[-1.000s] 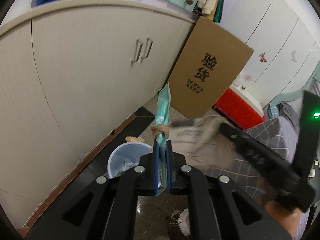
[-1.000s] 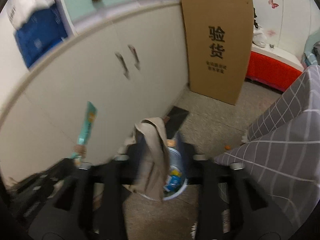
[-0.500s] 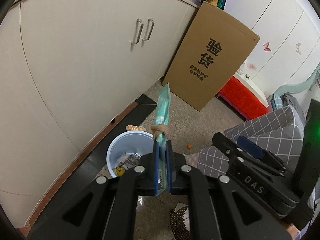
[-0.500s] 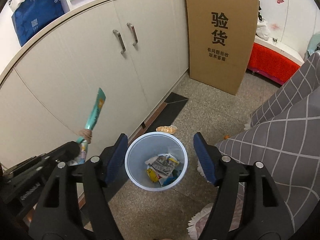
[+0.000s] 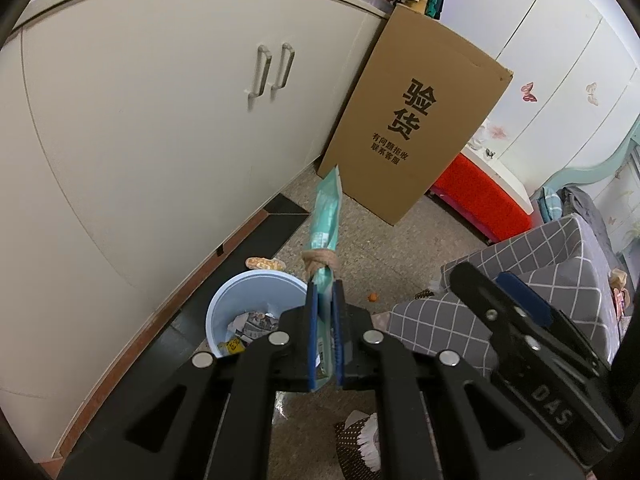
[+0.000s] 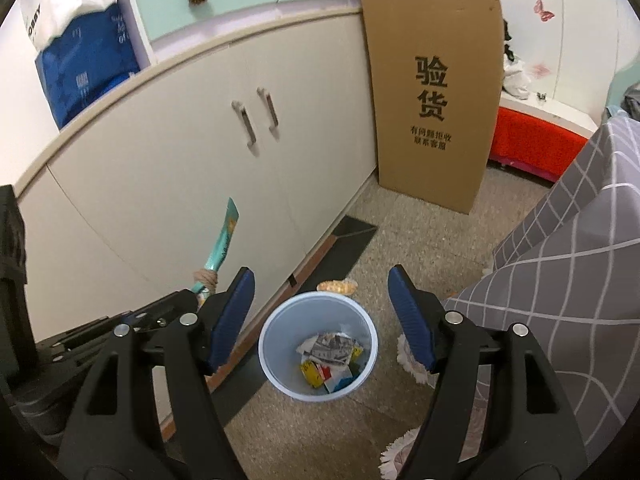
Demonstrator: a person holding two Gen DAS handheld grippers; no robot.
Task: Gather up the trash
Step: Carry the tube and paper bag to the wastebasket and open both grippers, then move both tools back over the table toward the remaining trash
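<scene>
- The left gripper (image 5: pixel 325 312) is clenched on a long teal wrapper (image 5: pixel 326 216), which stands up between its blue pads and carries a tan band tied round its middle.
- The wrapper's lower end pokes out below the pads; its upper tip leans toward the cardboard box (image 5: pixel 416 128), well apart from it.
- The right gripper (image 6: pixel 322 312) is released, its jaws spread wide with nothing between them.
- Seen from the right wrist, the pale blue bin (image 6: pixel 318 346) sits on the floor framed between those spread fingers, its round rim fully exposed.
- Crumpled paper and coloured packets (image 6: pixel 330 356) lie at the bottom of the bin, far below the rim.
- From the left wrist, the bin (image 5: pixel 256 304) lies just left of the clamped wrapper, the left finger covering part of its near rim.
- The white cabinet (image 6: pixel 200 168) runs close along the bin's left side, with a dark floor strip at its foot.
- A grey checked cloth (image 6: pixel 568 264) hangs on the right, its edge near the bin.
- An orange-beige scrap (image 6: pixel 337 286) lies on the floor just beyond the bin's far rim.
- Open speckled floor stretches from the bin toward the cardboard box (image 6: pixel 434 96), which leans against the cabinet end.
</scene>
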